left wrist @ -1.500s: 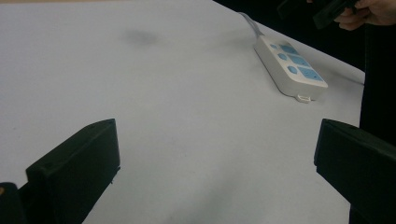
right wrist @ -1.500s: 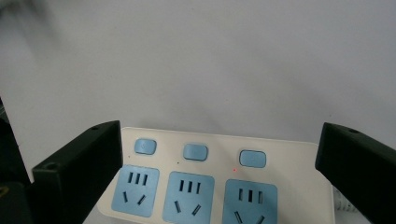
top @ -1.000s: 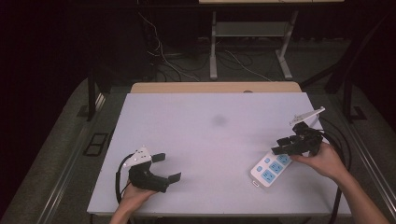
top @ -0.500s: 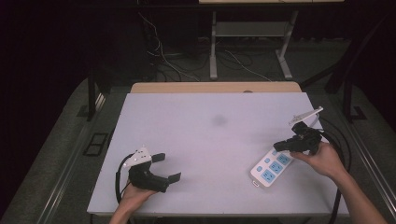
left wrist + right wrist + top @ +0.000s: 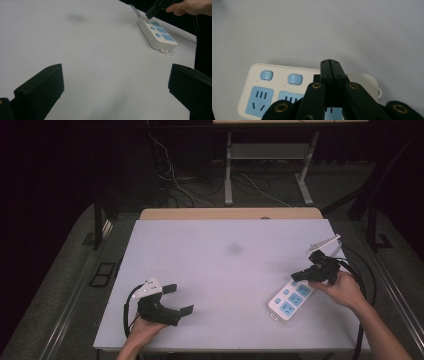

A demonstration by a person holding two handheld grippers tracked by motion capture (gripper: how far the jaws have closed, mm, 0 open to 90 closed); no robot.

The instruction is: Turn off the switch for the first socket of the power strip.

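A white power strip point(image 5: 291, 300) with blue sockets lies slantwise at the right of the white table point(image 5: 225, 270). My right gripper point(image 5: 296, 276) hovers over its far end. In the right gripper view the jaws point(image 5: 333, 62) have just been closing and now stand pressed together with nothing between them, above the strip point(image 5: 262, 85) and its two blue switches. My left gripper point(image 5: 180, 299) rests near the front left edge, open and empty. In the left gripper view its jaws point(image 5: 115, 87) stand wide apart, with the strip point(image 5: 157, 33) and the right gripper point(image 5: 156, 7) far off.
A faint dark smudge point(image 5: 234, 249) marks the table's middle. A wooden board point(image 5: 230, 213) lines the far edge. Black cable point(image 5: 360, 275) trails from the right gripper off the right side. Loose cables and a desk frame point(image 5: 227, 175) stand on the floor behind.
The right gripper's jaws have gone from apart to pressed together above the strip's far end. The left gripper has stayed where it was.
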